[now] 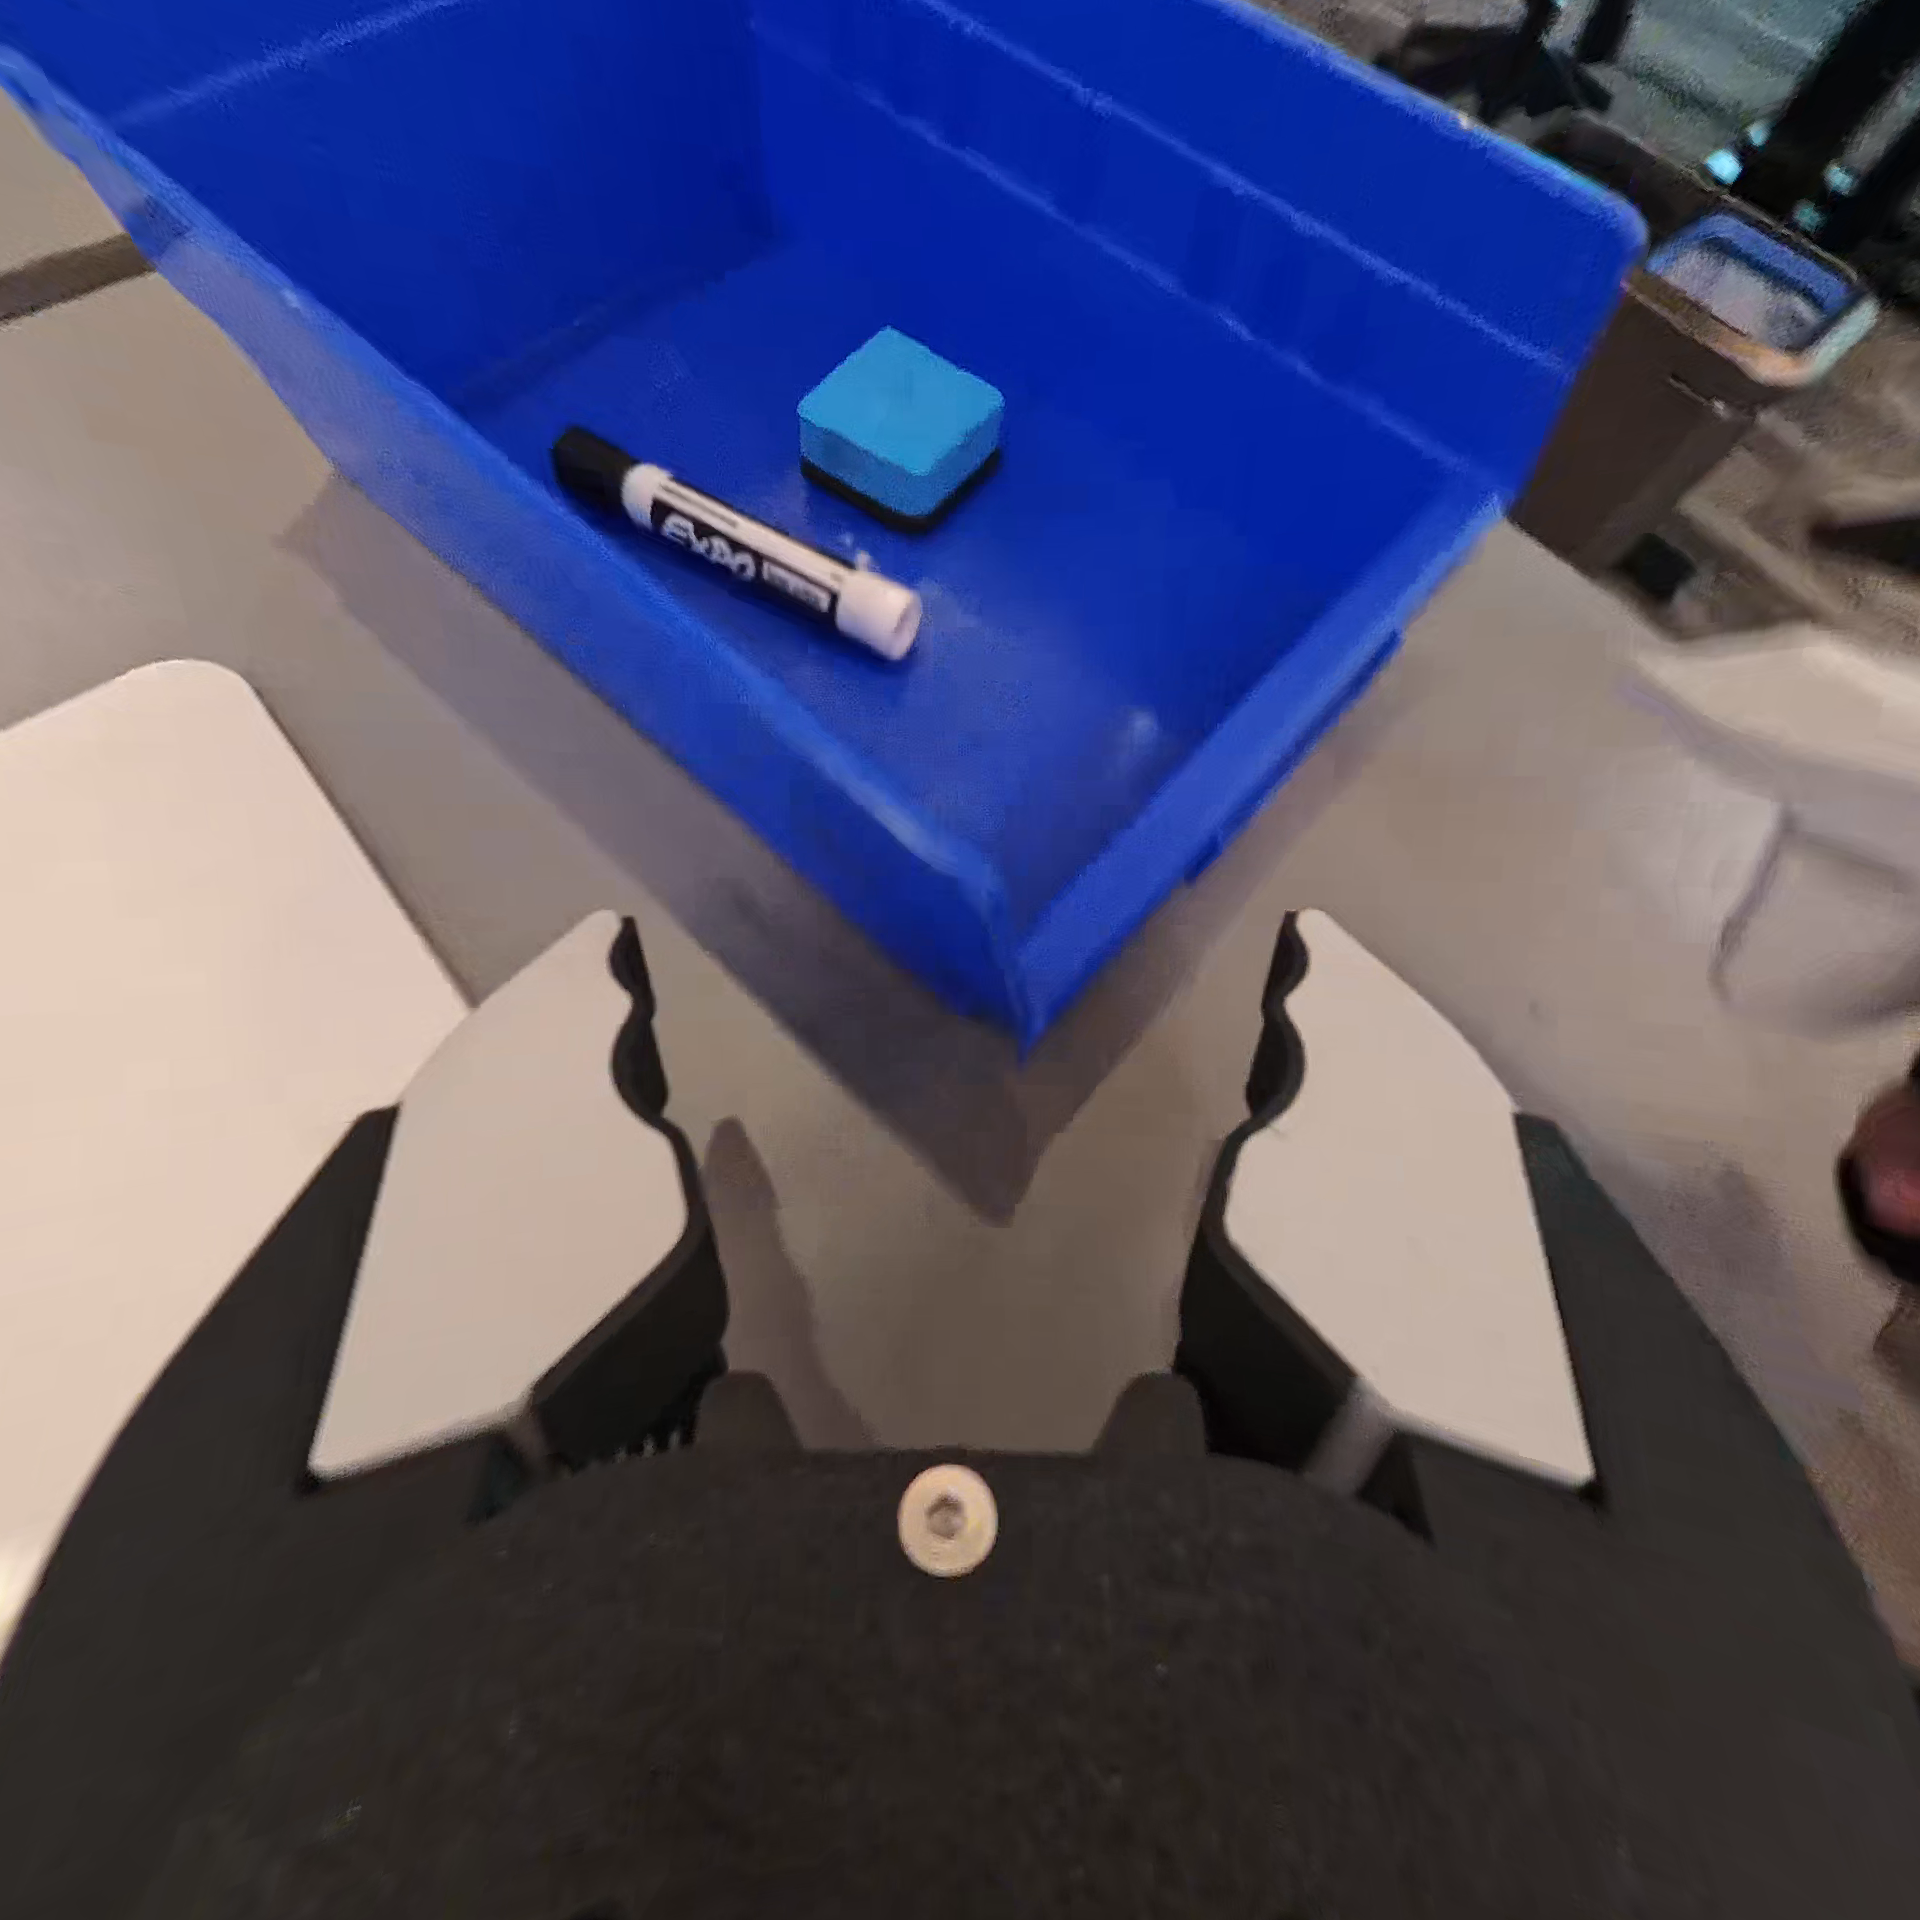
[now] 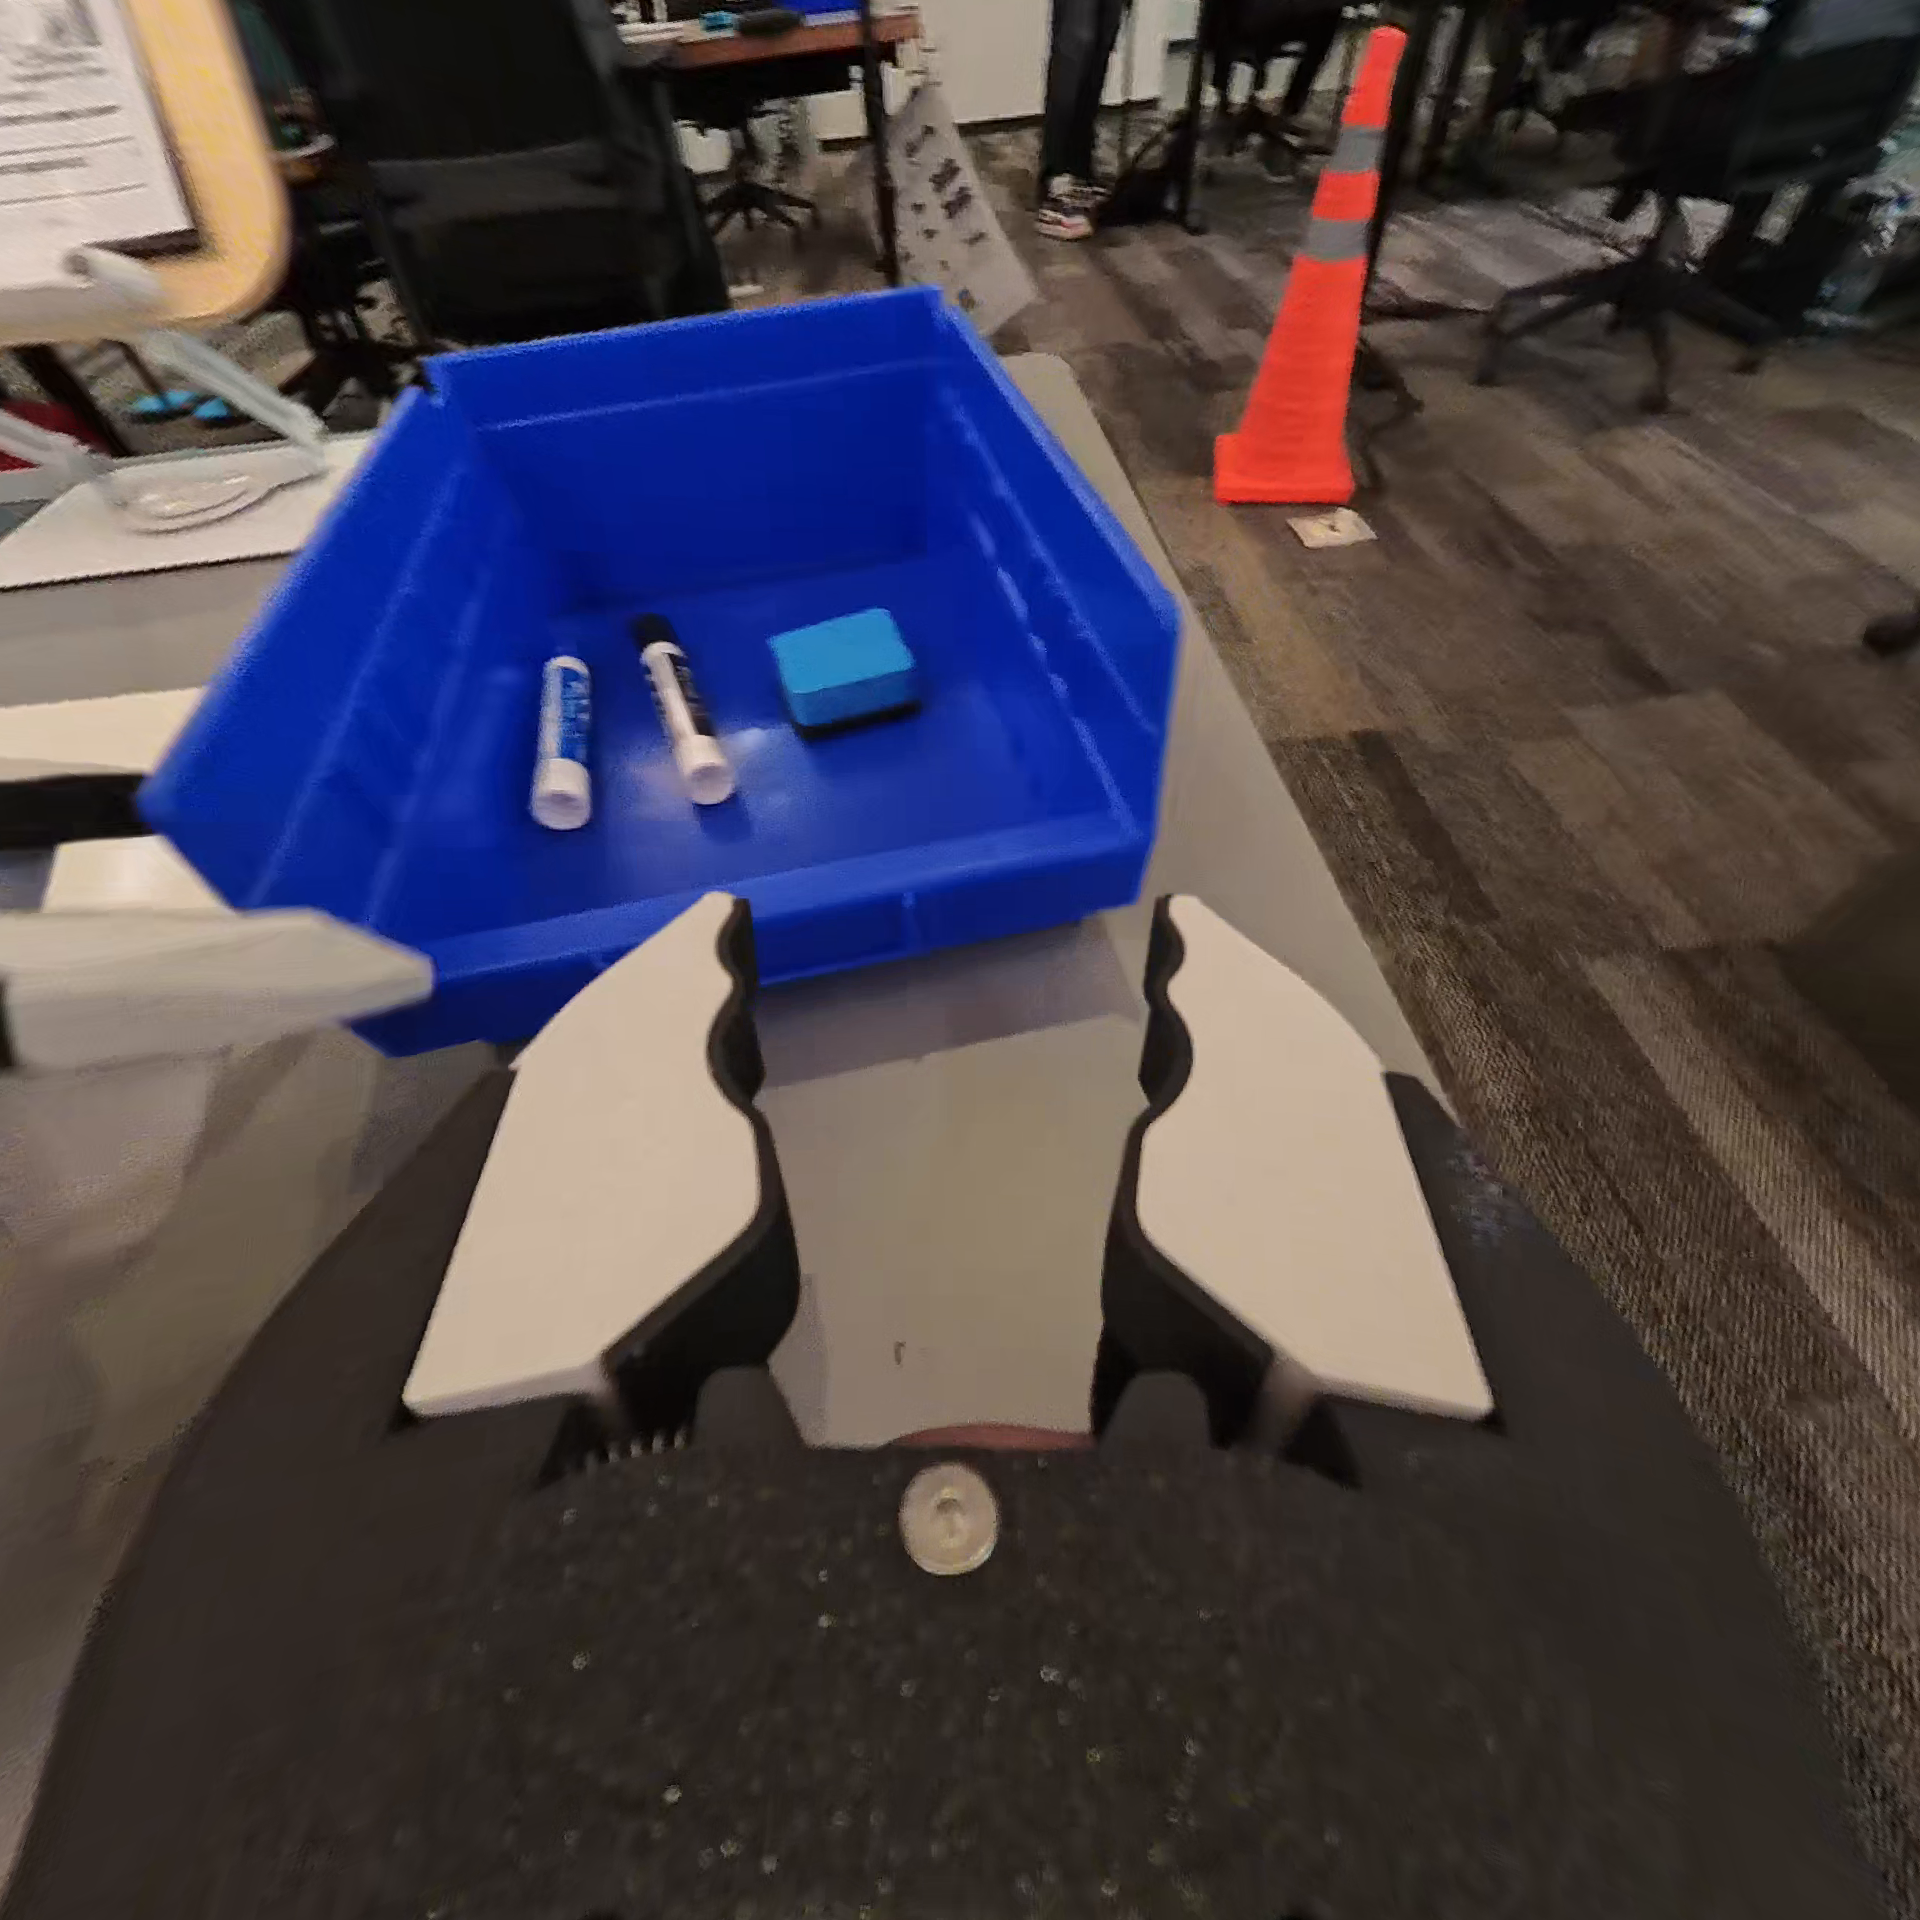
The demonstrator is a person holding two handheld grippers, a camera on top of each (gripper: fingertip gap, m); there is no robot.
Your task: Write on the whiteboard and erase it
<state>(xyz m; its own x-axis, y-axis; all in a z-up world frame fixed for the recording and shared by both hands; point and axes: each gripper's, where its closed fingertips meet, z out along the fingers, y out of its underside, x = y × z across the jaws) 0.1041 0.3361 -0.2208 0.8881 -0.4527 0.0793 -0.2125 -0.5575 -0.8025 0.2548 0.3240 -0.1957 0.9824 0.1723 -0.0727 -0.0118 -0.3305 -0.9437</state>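
A blue bin [image 1: 1247,291] [image 2: 1039,873] sits on the grey table. In it lie a black-capped marker [image 1: 738,542] [image 2: 681,707], a blue marker [image 2: 564,740] seen only in the right wrist view, and a light-blue block eraser [image 1: 902,426] [image 2: 844,668]. A white board [image 1: 177,987] lies flat at the left of the bin. My left gripper [image 1: 956,935] is open and empty, just short of the bin's near corner; it also shows in the right wrist view [image 2: 208,977]. My right gripper [image 2: 948,925] is open and empty in front of the bin's near wall.
The table's right edge [image 2: 1299,831] runs beside the bin, with wood-look floor beyond. An orange cone [image 2: 1314,301] stands on the floor at the right. Chairs and desks stand at the back. A clear dish [image 2: 182,499] and papers lie at the left rear.
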